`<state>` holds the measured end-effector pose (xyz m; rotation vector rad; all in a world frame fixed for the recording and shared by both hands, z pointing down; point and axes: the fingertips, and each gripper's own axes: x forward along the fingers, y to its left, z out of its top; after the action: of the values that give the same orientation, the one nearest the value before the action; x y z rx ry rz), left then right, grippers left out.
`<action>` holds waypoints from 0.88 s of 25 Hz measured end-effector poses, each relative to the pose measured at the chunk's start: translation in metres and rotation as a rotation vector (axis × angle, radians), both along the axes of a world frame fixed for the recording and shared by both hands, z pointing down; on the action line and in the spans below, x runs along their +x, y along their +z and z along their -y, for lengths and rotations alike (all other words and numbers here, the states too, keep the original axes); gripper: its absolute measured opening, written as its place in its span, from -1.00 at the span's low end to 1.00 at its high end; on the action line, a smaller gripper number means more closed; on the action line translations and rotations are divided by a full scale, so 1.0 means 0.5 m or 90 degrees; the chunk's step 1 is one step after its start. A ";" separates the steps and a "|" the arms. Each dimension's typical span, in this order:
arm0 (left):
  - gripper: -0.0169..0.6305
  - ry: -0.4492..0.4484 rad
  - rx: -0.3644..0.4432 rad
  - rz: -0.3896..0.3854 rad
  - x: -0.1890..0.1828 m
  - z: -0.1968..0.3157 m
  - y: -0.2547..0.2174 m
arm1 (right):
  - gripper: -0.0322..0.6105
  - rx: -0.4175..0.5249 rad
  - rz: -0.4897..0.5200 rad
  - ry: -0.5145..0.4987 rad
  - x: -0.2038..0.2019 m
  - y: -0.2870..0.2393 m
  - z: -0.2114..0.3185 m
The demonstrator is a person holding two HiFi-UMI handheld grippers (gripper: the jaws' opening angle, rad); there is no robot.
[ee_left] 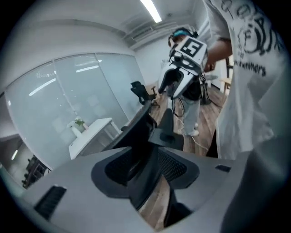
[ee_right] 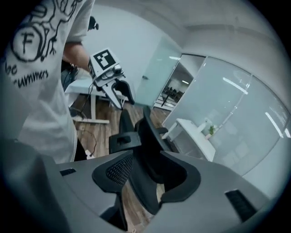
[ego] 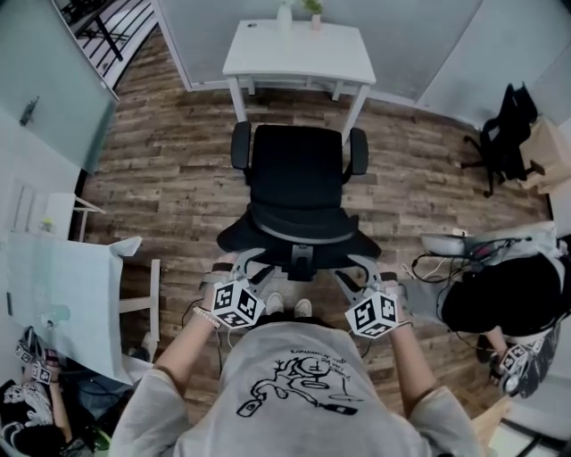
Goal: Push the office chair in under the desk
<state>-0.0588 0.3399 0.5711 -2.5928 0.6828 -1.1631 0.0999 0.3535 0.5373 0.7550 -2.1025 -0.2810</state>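
The black office chair [ego: 299, 183] stands on the wood floor, its seat facing the white desk [ego: 299, 49] at the back wall, with its front near the desk's legs. I stand behind its backrest [ego: 299, 236]. My left gripper [ego: 243, 268] is at the backrest's left rear edge and my right gripper [ego: 355, 272] at its right rear edge. In the left gripper view the jaws of the left gripper [ee_left: 145, 168] stand wide with the backrest's edge [ee_left: 143, 136] between the pads. The right gripper [ee_right: 145, 175] straddles the backrest's other edge [ee_right: 150, 145] the same way, jaws wide.
A second black chair [ego: 504, 134] stands at the right wall. A seated person [ego: 500, 294] and a cluttered table are at my right. A white table [ego: 62, 294] is at my left. Glass partitions enclose the room. Small plants [ego: 314, 9] sit on the desk.
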 end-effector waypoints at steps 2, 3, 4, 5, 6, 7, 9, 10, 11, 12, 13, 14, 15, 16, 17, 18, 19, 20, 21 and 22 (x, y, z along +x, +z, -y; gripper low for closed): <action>-0.38 0.032 0.008 0.074 -0.005 0.003 0.067 | -0.27 -0.028 -0.051 -0.019 0.007 0.071 -0.003; -0.38 0.046 0.012 0.105 -0.008 0.006 0.096 | -0.27 -0.039 -0.074 -0.028 0.011 0.103 -0.003; -0.38 0.059 0.015 0.132 -0.009 0.009 0.122 | -0.27 -0.049 -0.097 -0.036 0.015 0.134 -0.002; -0.38 0.070 0.016 0.153 -0.010 0.012 0.145 | -0.27 -0.057 -0.120 -0.043 0.020 0.162 0.000; -0.37 0.080 0.016 0.168 -0.011 0.015 0.163 | -0.27 -0.065 -0.140 -0.048 0.025 0.188 0.002; -0.37 0.089 0.013 0.176 -0.010 0.017 0.175 | -0.27 -0.074 -0.157 -0.053 0.030 0.214 0.004; -0.36 0.103 0.007 0.172 -0.009 0.018 0.181 | -0.26 -0.091 -0.187 -0.061 0.038 0.263 0.007; -0.33 0.107 0.007 0.168 -0.008 0.018 0.180 | -0.26 -0.096 -0.203 -0.065 0.042 0.285 0.007; -0.32 0.113 0.010 0.169 -0.006 0.016 0.180 | -0.24 -0.097 -0.216 -0.069 0.046 0.303 0.008; -0.32 0.121 0.015 0.174 -0.005 0.014 0.180 | -0.24 -0.096 -0.228 -0.072 0.048 0.319 0.008; -0.32 0.128 0.021 0.183 -0.005 0.012 0.180 | -0.24 -0.093 -0.238 -0.075 0.048 0.331 0.009; -0.32 0.136 0.028 0.195 -0.005 0.011 0.180 | -0.24 -0.089 -0.247 -0.078 0.048 0.340 0.011; -0.33 0.143 0.035 0.208 -0.006 0.010 0.179 | -0.24 -0.086 -0.253 -0.079 0.048 0.346 0.013; -0.33 0.149 0.042 0.221 -0.006 0.010 0.178 | -0.24 -0.084 -0.257 -0.079 0.048 0.348 0.015; -0.33 0.155 0.047 0.229 -0.005 0.010 0.178 | -0.24 -0.082 -0.260 -0.079 0.050 0.350 0.017; -0.33 0.159 0.049 0.234 -0.003 0.009 0.178 | -0.24 -0.081 -0.262 -0.079 0.051 0.351 0.019; -0.34 0.163 0.048 0.237 -0.003 0.008 0.179 | -0.26 -0.080 -0.265 -0.080 0.051 0.353 0.021; -0.34 0.167 0.045 0.241 -0.004 0.005 0.181 | -0.27 -0.080 -0.265 -0.081 0.050 0.354 0.022; -0.33 0.171 0.039 0.247 -0.007 0.002 0.184 | -0.28 -0.081 -0.265 -0.081 0.048 0.355 0.022; -0.29 0.175 0.030 0.255 -0.011 -0.003 0.188 | -0.29 -0.082 -0.263 -0.081 0.047 0.355 0.023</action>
<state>-0.0643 0.3413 0.6650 -2.2229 0.2563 -1.4831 0.1236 0.3419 0.7148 0.4435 -1.7569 -0.3363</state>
